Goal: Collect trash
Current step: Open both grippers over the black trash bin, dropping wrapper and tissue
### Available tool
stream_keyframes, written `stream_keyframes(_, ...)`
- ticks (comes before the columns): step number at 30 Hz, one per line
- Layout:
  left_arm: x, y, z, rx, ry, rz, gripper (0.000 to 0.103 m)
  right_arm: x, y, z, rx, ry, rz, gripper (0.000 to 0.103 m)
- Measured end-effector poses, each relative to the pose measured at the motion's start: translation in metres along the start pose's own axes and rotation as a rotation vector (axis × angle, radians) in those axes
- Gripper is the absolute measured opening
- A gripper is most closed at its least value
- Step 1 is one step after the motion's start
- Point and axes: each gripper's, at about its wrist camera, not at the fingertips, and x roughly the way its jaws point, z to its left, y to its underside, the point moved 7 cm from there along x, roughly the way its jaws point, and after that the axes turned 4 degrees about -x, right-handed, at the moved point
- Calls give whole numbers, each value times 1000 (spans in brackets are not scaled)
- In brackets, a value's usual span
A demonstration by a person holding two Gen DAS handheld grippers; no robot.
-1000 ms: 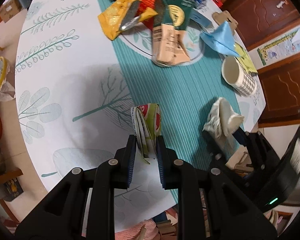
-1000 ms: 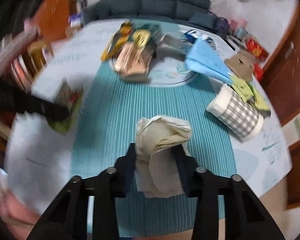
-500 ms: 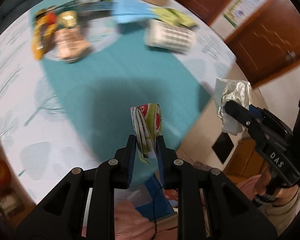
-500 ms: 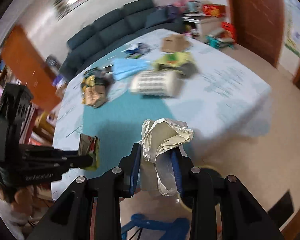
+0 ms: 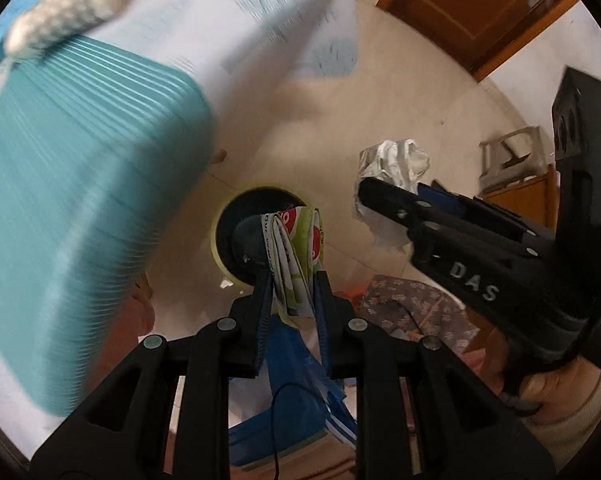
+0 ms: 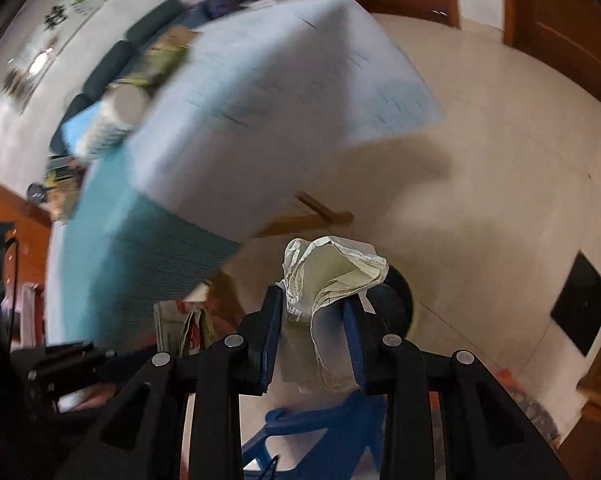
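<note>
My left gripper [image 5: 291, 280] is shut on a folded green, white and red wrapper [image 5: 296, 256], held over the floor past the table's edge. Straight below it stands a round trash bin [image 5: 236, 236] with a black liner and a yellow rim. My right gripper [image 6: 312, 304] is shut on a crumpled pale paper wad [image 6: 332, 272]; the left wrist view shows that wad [image 5: 388, 164] to the right of the bin, gripped by the black tool [image 5: 460, 248] in a person's hand. Behind the wad the bin [image 6: 400, 288] is partly hidden.
The table [image 5: 260, 8] with its teal runner [image 5: 72, 184] fills the left, blurred. A checked cup [image 5: 68, 4] lies on it. A blue plastic stool [image 6: 320, 428] stands under the grippers. Wooden doors [image 5: 468, 4] and a small stool [image 5: 512, 156] stand at the right.
Both grippers have swung off the tabletop to the floor beside it, each keeping its piece of trash. The bin has come into view beneath them. Both views have rolled.
</note>
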Motion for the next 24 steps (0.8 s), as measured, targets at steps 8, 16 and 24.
stream_keyframes(8,99,-3,-7,-85,-66,33,17,79,15,-50,84,-46,55,30)
stream_keyframes(16,159,-12,17,-174,-142,37,18,132,32,-81,193,-100,149,33)
stream_keyframes(24,174,-30,30,-187,-210,23,34,161,43,-90,264,-116,239,48)
